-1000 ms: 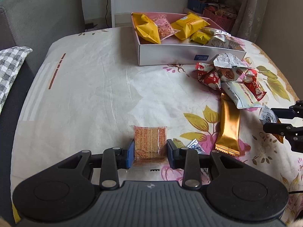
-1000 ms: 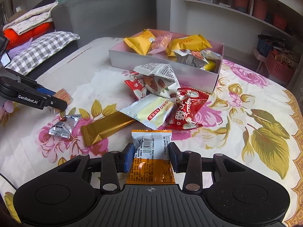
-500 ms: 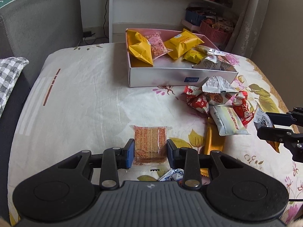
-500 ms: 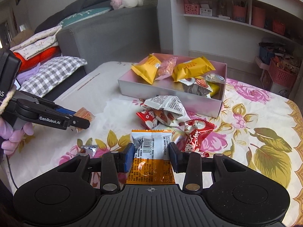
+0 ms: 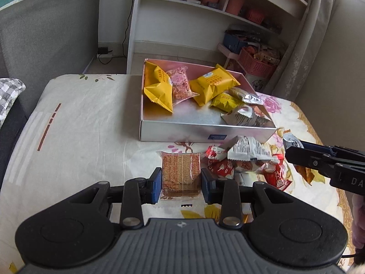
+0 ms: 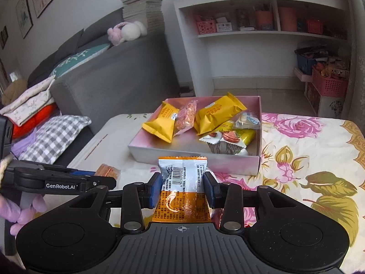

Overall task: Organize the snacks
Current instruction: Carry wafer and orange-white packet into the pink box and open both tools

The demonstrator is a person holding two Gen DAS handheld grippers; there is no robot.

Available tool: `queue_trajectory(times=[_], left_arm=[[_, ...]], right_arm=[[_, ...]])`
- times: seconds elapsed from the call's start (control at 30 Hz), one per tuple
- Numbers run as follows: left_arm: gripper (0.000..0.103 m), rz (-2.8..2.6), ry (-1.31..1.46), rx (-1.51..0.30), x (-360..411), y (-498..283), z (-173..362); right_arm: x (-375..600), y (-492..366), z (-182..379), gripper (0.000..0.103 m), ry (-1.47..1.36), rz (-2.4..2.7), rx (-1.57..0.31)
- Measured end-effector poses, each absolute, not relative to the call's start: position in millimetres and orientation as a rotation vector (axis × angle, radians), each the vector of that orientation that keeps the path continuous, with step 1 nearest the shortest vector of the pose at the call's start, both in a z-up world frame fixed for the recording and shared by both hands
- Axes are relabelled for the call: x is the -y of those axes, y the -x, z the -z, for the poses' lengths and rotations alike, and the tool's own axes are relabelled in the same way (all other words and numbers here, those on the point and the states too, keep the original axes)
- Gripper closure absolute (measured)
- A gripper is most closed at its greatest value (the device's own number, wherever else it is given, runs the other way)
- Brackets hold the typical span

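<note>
Left wrist fisheye sits just behind the left gripper (image 5: 181, 182), angled down over the floral-cloth table (image 5: 86, 123), facing the white shelf unit (image 5: 205, 11) and the open pink-lined cardboard box (image 5: 205, 134) from its near-left side. Right wrist fisheye rides behind the right gripper (image 6: 182, 188), tilted less steeply, facing the grey sofa (image 6: 118, 73) and the same shelves (image 6: 262, 34). Both are close to the tabletop. Shared: the box (image 6: 194, 157), the shelves, the table. Each sees the other gripper at its frame edge (image 5: 324, 162) (image 6: 61, 182).
</note>
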State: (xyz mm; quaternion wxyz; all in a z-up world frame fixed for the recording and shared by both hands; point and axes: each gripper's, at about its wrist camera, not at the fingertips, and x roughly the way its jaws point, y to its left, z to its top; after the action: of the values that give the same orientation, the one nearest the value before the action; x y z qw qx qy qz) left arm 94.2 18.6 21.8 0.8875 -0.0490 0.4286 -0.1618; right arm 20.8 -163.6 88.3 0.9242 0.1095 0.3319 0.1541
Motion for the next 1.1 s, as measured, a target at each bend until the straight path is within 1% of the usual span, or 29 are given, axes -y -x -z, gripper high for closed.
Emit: queue_trajectory(times=[0.4, 0.63, 0.83, 1.1], left_arm=[[0.071, 0.323, 0.199, -0.842, -6, -123, -27], [0.071, 0.326, 0.181, -0.795, 0, -154, -30], [0.071, 0.335, 0.171, -0.769, 6, -168, -21], [0.071, 0.313, 0.119, -0.777, 11, -177, -2]], right_arm=[[168, -64, -86, 0.065, -0.398, -0.265, -0.662], [166, -95, -90, 0.065, -0.411, -0.256, -0.648], [168, -114, -83, 0.065, -0.456, -0.247, -0.627], [167, -131, -66, 0.065, -0.461, -0.238, -0.656]])
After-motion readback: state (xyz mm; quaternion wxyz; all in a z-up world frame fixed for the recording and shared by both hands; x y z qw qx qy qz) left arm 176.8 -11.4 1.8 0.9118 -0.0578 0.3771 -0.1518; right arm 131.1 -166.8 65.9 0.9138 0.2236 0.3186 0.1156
